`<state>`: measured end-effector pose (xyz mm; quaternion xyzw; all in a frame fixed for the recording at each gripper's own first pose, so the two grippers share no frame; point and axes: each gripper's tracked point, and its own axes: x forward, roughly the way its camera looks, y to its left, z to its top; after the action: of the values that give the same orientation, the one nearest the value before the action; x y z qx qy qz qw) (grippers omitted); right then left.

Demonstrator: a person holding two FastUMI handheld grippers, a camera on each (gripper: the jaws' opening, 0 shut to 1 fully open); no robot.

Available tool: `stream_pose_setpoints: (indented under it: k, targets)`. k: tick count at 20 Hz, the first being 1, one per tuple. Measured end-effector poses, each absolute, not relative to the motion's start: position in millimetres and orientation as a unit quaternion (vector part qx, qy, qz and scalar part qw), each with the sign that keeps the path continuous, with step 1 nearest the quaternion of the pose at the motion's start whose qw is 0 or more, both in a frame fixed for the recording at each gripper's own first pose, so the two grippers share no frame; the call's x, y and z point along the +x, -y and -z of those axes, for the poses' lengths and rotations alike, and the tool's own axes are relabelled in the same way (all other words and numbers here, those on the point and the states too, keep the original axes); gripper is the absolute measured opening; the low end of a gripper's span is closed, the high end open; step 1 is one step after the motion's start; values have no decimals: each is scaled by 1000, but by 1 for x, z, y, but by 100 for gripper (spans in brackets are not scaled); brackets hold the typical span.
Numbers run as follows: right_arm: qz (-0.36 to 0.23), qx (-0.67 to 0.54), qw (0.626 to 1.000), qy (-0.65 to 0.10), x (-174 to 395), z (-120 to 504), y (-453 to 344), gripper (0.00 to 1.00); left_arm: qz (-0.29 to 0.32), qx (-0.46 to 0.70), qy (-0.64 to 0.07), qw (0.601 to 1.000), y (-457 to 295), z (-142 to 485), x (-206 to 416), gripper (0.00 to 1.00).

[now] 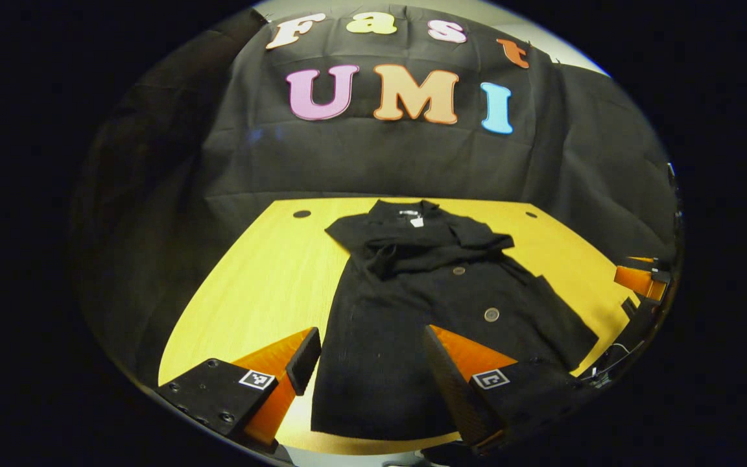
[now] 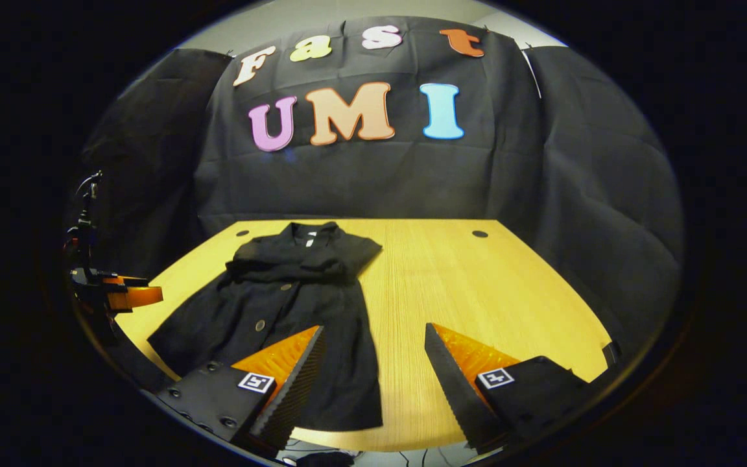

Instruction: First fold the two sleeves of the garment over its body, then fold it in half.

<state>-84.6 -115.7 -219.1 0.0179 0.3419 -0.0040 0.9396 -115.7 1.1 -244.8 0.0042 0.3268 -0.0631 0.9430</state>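
Left gripper view: the left gripper [image 1: 373, 363] hangs over the garment's [image 1: 425, 305] near hem, jaws apart and holding nothing — bare table [image 1: 250, 285] lies leftward. Right gripper view: the right gripper [image 2: 373, 363] hangs with jaws apart at the garment's right edge — open wood beyond.

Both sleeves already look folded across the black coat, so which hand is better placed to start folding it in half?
Probably the left. The left gripper hangs open right over the garment's near hem, while the right gripper is also open but mostly over the bare table beside the hem's corner.
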Motion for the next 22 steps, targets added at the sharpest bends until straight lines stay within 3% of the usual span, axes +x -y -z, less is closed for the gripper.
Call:
stream_pose_setpoints:
  k: [4, 11, 15, 17, 20, 21, 22]
  targets:
    - [4, 18, 918, -396, -107, 259, 111, 95, 53, 15, -389, 919, -11, 285, -146, 95]
    - [-16, 7, 882, -471, -119, 310, 98, 95, 36, 27, -434, 900, -26, 320, -170, 95]
    - [-25, -2, 866, -500, -128, 324, 92, 98, 46, 19, -418, 907, -26, 319, -168, 96]
    - [-36, 3, 864, -502, -126, 327, 88, 94, 53, 24, -406, 912, -26, 317, -166, 96]
    - [-56, -2, 862, -504, -124, 324, 79, 74, 63, 19, -399, 914, -22, 317, -164, 93]
    - [-63, -1, 862, -503, -125, 323, 76, 63, 73, 23, -399, 914, -15, 319, -165, 88]
    - [-71, 2, 862, -503, -124, 324, 72, 50, 84, 24, -399, 913, -9, 321, -165, 75]
